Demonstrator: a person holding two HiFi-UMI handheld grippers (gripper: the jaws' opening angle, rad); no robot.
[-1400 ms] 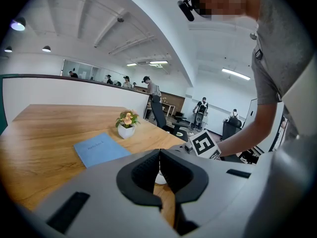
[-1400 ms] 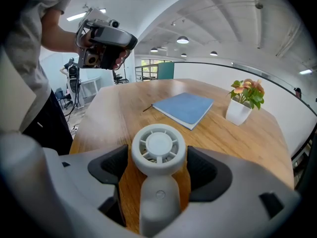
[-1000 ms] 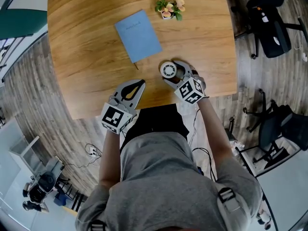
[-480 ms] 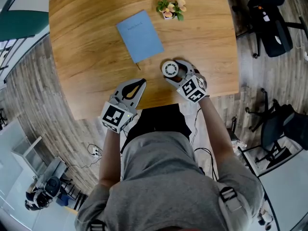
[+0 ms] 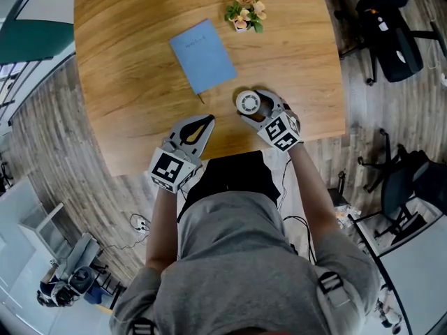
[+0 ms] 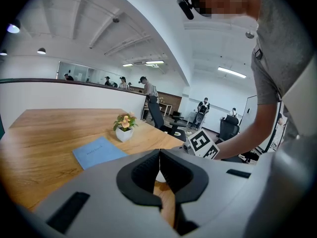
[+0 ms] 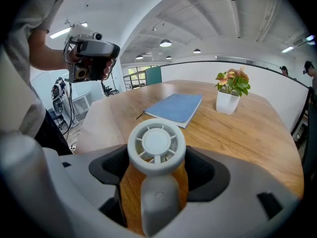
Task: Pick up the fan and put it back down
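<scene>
A small white hand fan (image 5: 248,103) with a round grille head is near the front edge of the wooden table (image 5: 126,68). My right gripper (image 5: 260,109) is shut on the fan (image 7: 156,144), with the handle running back between the jaws (image 7: 157,157) and the head at their tips. Whether the fan rests on the wood or hangs just above it, I cannot tell. My left gripper (image 5: 204,125) is over the table's front edge to the left of the fan. It is shut with nothing in it (image 6: 159,155).
A blue notebook (image 5: 202,56) lies mid-table beyond the fan, and a small potted flower (image 5: 244,12) stands at the far side. Black office chairs (image 5: 391,26) stand on the floor to the right. The person's body is close to the table's front edge.
</scene>
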